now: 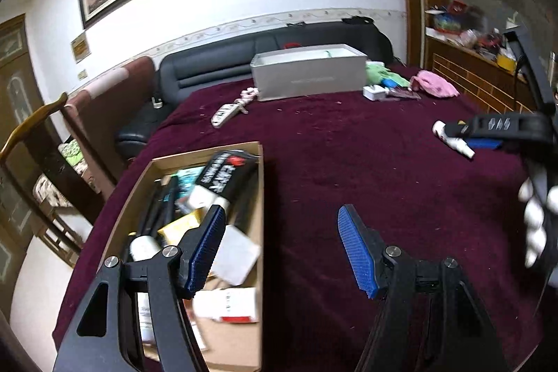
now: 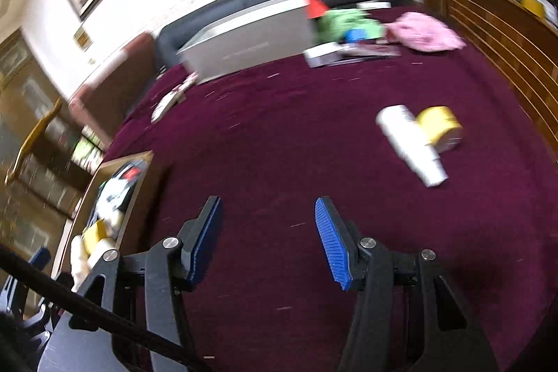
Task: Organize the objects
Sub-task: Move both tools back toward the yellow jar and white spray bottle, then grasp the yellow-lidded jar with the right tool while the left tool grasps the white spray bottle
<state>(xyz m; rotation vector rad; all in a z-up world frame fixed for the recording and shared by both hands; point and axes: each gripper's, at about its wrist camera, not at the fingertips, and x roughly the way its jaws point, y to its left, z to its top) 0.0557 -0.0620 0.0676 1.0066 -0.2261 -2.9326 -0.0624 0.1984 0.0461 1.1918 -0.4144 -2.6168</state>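
Through the left wrist view, I am looking along the left tool [image 1: 279, 244], its blue-padded jaws standing apart with nothing between them. Its left finger is hanging over the cardboard box [image 1: 259, 197] at the lower left of the frame, which is lying on the maroon bed cover [image 1: 348, 156] and holding a black packet, small bottles and white cartons. At the right edge, the right tool [image 1: 502, 128] is showing above a white bottle [image 1: 453, 136]. Toward the upper middle, a grey bin [image 1: 307, 72] is sitting beside a green cloth [image 1: 383, 74] and a pink cloth [image 1: 436, 86].

Through the right wrist view, which is blurred, I am seeing the right tool [image 2: 268, 239] with its jaws parted and empty over bare cover. The white bottle [image 2: 411, 142] is lying at the right of the frame, touching a yellow roll [image 2: 439, 122]. The cardboard box [image 2: 139, 194] is sitting at the lower left.
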